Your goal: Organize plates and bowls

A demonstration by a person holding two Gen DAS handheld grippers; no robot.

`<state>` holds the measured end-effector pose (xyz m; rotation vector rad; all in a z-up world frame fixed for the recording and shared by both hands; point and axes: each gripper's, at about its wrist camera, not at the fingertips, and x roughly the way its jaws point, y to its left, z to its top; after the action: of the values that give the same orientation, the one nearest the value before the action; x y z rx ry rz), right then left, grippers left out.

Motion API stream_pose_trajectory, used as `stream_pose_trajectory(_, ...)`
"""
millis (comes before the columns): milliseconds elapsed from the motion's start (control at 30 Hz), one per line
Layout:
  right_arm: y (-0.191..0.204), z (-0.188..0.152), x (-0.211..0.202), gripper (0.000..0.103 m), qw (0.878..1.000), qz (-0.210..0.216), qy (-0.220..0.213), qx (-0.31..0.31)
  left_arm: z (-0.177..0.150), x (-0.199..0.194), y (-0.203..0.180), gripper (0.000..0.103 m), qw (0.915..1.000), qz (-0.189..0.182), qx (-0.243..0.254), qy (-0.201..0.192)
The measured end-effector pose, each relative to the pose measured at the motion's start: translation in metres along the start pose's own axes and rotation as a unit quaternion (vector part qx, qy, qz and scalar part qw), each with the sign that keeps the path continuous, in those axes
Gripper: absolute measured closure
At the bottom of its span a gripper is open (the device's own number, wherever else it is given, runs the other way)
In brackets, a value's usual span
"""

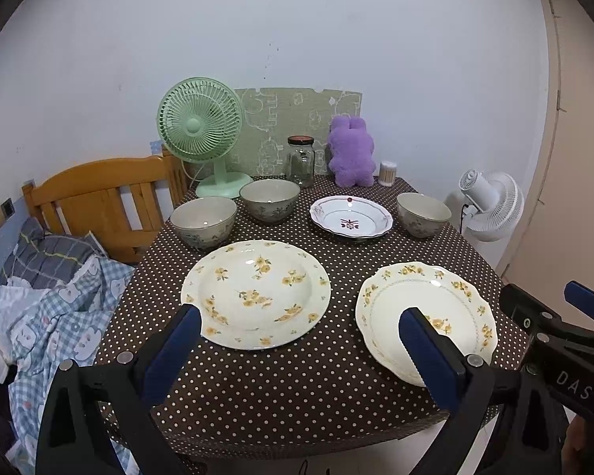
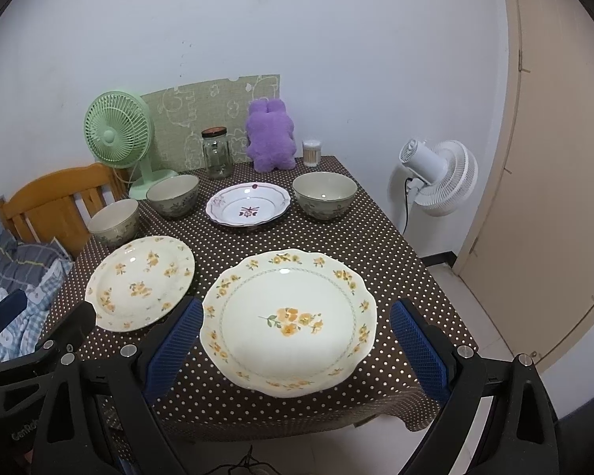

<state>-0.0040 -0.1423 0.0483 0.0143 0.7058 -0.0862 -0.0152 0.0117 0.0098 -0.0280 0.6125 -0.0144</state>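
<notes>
On the brown dotted table [image 1: 281, 388] lie two cream plates with yellow flowers: a round one [image 1: 256, 292] [image 2: 140, 282] at the left and a scalloped one [image 1: 427, 315] [image 2: 289, 322] at the right front. Behind them rests a white plate with a red motif [image 1: 351, 221] [image 2: 248, 208]. Three grey-green bowls stand at the back: left [image 1: 203, 220] [image 2: 114, 221], middle [image 1: 269, 199] [image 2: 173, 194], right [image 1: 423, 213] [image 2: 324, 194]. My left gripper [image 1: 301, 330] is open above the table's front, empty. My right gripper [image 2: 295, 326] is open, straddling the scalloped plate from above, apart from it.
A green fan [image 1: 200, 130], a glass jar [image 1: 301, 160], a purple plush [image 1: 351, 150] and a cotton-swab tub [image 1: 387, 173] line the back edge by the wall. A wooden bed frame [image 1: 99, 202] with bedding [image 1: 55, 301] stands left. A white fan [image 2: 441, 176] and a door [image 2: 554, 198] are right.
</notes>
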Motion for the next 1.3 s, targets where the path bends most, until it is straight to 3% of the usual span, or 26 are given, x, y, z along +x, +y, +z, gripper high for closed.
stream_pose_trajectory(367, 0.009, 0.001, 0.004, 0.011, 1.000, -0.016, 0.000, -0.002, 0.001, 0.010, 0.000, 0.003, 0.9997, -0.020, 0.008, 0.009)
stream_pose_trajectory(700, -0.008, 0.007, 0.026, 0.011, 0.999, -0.034, 0.021, 0.010, 0.011, 0.037, -0.020, 0.006, 0.9991, -0.033, 0.012, 0.026)
stream_pose_trajectory(967, -0.035, 0.028, 0.070, 0.011, 0.999, -0.013, 0.036, 0.011, 0.024, 0.079, -0.047, 0.009, 0.9988, -0.019, -0.002, 0.046)
stream_pose_trajectory(1300, -0.058, 0.031, 0.147, 0.011, 0.995, 0.009, 0.099, -0.021, 0.006, 0.139, -0.074, 0.015, 0.9922, 0.010, -0.029, 0.121)
